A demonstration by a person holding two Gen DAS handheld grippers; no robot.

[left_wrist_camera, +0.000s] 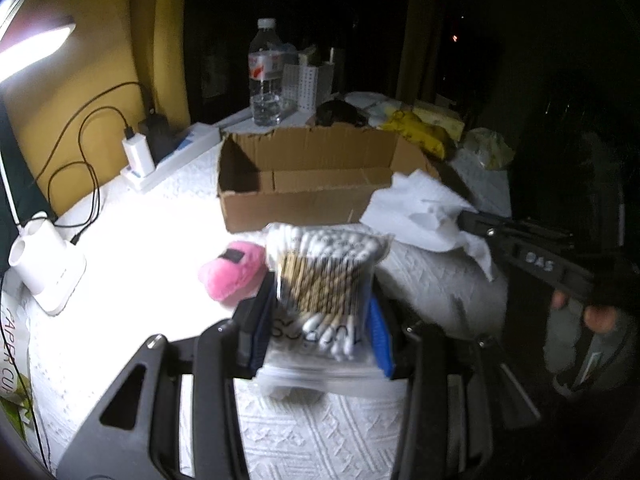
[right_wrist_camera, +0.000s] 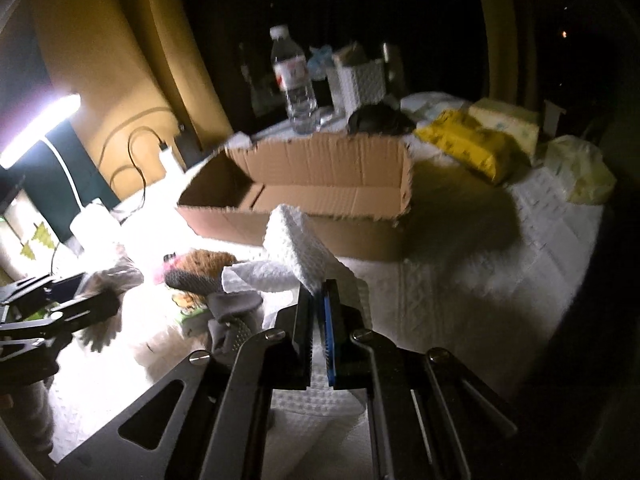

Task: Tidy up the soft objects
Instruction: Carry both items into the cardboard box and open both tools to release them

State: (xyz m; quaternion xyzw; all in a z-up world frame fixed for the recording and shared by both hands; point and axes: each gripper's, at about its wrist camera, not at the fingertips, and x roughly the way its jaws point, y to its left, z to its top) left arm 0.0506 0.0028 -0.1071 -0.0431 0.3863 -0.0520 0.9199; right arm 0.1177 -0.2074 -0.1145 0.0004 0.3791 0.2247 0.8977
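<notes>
The left gripper (left_wrist_camera: 318, 320) has its fingers clamped on a clear bag of cotton swabs (left_wrist_camera: 324, 280), held upright above the white textured cloth on the counter (left_wrist_camera: 304, 440). Just beyond the bag on the left, a pink plush item (left_wrist_camera: 232, 276) lies on the brightly lit cloth.

The right gripper (right_wrist_camera: 318, 320) has its fingers pressed together on a folded white paper towel (right_wrist_camera: 296, 248), which rises from between the fingers and leans toward the box. Left of the towel, a small heap of soft things, including a brown fuzzy piece (right_wrist_camera: 208, 260) and a grey one (right_wrist_camera: 232, 312), sits on the cloth; what each is cannot be told.

Farther back, the open cardboard box (left_wrist_camera: 308, 184) stands in the middle of the counter, its inside showing only bare cardboard. To its left lie a white power strip (left_wrist_camera: 168, 160) with chargers plugged in and a white lamp base (left_wrist_camera: 48, 268). Behind the box stands a water bottle (left_wrist_camera: 266, 76) next to a white perforated holder (left_wrist_camera: 302, 88), and to the far right lie a yellow packet (right_wrist_camera: 476, 148) and a pale plastic bag (right_wrist_camera: 580, 172).
</notes>
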